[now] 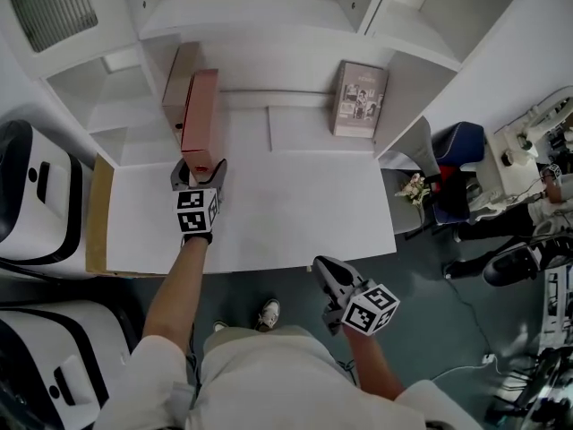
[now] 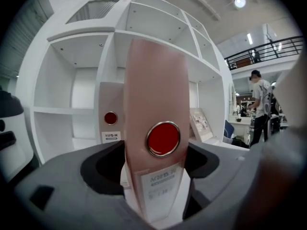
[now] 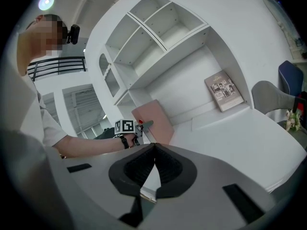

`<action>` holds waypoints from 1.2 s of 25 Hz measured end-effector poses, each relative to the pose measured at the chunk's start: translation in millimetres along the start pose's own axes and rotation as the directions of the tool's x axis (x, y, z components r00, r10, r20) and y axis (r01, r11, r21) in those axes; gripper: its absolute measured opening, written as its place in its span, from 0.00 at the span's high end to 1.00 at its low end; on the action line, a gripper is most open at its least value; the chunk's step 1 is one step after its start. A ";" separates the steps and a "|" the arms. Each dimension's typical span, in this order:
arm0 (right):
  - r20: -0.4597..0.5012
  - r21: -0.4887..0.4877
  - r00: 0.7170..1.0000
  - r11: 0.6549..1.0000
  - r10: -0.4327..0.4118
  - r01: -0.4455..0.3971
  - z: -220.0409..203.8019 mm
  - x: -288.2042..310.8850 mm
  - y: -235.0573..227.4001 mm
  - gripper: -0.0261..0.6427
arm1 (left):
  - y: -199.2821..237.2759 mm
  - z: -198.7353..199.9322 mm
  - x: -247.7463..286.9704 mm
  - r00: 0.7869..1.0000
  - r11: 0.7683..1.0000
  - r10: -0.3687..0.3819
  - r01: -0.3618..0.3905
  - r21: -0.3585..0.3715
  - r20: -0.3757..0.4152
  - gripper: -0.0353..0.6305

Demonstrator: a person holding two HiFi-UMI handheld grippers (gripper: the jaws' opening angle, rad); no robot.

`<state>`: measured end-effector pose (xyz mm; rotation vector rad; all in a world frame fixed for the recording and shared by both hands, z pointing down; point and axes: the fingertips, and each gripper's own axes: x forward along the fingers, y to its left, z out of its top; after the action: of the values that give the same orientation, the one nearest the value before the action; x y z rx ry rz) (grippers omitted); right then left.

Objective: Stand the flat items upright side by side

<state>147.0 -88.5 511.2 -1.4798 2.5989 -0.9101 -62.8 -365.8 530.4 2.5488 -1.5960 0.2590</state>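
Two pink files stand on edge at the left of the tabletop (image 1: 295, 204) in the head view: farther file (image 1: 179, 79) by the shelf unit (image 1: 269, 25), nearer file (image 1: 199, 115) just beside it, spine towards the person. Left claw (image 1: 199, 167) closed across that spine, one jaw on each face. Right claw (image 1: 322, 271) low by the tabletop's near edge, well apart, jaws together on nothing. Book (image 1: 360, 99) already upright against the right-hand divider. Brown board (image 1: 98, 209) along the left edge, clear of the work.

Left gripper view: nearer file (image 2: 156, 80) fills the middle, left claw (image 2: 157, 147) with pad tips against both faces near the red button. Farther file (image 2: 110, 104) close behind on the left, book (image 2: 200, 123) to the right. Probably light, stiff card with smooth, slippery faces, tall and narrow, so likely to topple sideways. Best held low on the spine, squarely, without crushing.

Right gripper view: right claw (image 3: 153, 145) shut and empty, looking across at the left claw (image 3: 145, 124) on the nearer file (image 3: 156, 119), book (image 3: 224, 91) beyond. Only obstacles: the neighbouring file and the divider.
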 end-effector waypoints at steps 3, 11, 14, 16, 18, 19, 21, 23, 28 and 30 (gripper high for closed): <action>-0.017 0.006 1.000 1.000 -0.008 0.008 -0.3 -0.8 -9.4 0.96 | 4.5 1.6 11.3 0.999 0.999 0.032 -0.031 0.010 -0.013 0.42; -0.019 0.011 1.000 1.000 -0.012 0.012 7.4 1.7 -29.1 0.96 | 16.3 5.0 33.6 0.993 0.993 0.118 -0.119 -0.026 -0.033 0.46; -0.011 0.011 1.000 1.000 -0.010 0.010 11.4 -0.3 -36.2 0.96 | 19.6 7.5 42.7 0.989 0.989 0.140 -0.141 -0.033 -0.041 0.47; 0.000 0.015 1.000 1.000 -0.010 0.010 12.9 -2.9 -40.9 0.96 | 22.3 7.8 47.0 0.988 0.988 0.148 -0.149 -0.035 -0.051 0.47; 0.004 0.016 1.000 1.000 -0.010 0.010 12.8 -6.5 -45.2 0.96 | 22.4 6.1 48.2 0.988 0.988 0.144 -0.146 -0.040 -0.062 0.45; 0.006 0.015 1.000 1.000 -0.010 0.010 13.1 -7.8 -46.9 0.96 | 21.7 4.9 47.7 0.988 0.989 0.140 -0.143 -0.046 -0.068 0.44; 0.013 0.012 1.000 1.000 -0.008 0.008 16.4 -8.5 -48.8 0.96 | 20.3 2.9 44.1 0.988 0.989 0.135 -0.139 -0.050 -0.075 0.41; 0.027 0.014 1.000 1.000 -0.008 0.007 20.6 -8.3 -50.1 0.96 | 16.5 2.3 37.7 0.988 0.990 0.132 -0.136 -0.040 -0.075 0.41; 0.038 0.008 0.999 1.000 0.025 -0.025 22.9 -6.0 -45.6 0.96 | 0.7 -3.9 17.0 0.988 0.991 0.129 -0.132 -0.030 -0.086 0.43; 0.038 0.007 0.999 0.999 0.037 -0.038 21.1 -4.9 -43.5 0.96 | -2.5 -10.9 11.2 0.986 0.990 0.132 -0.136 -0.033 -0.102 0.47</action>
<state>189.8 -111.3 513.7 -1.4269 2.5841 -0.8792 -56.7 -372.4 543.3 2.3633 -1.7187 0.3586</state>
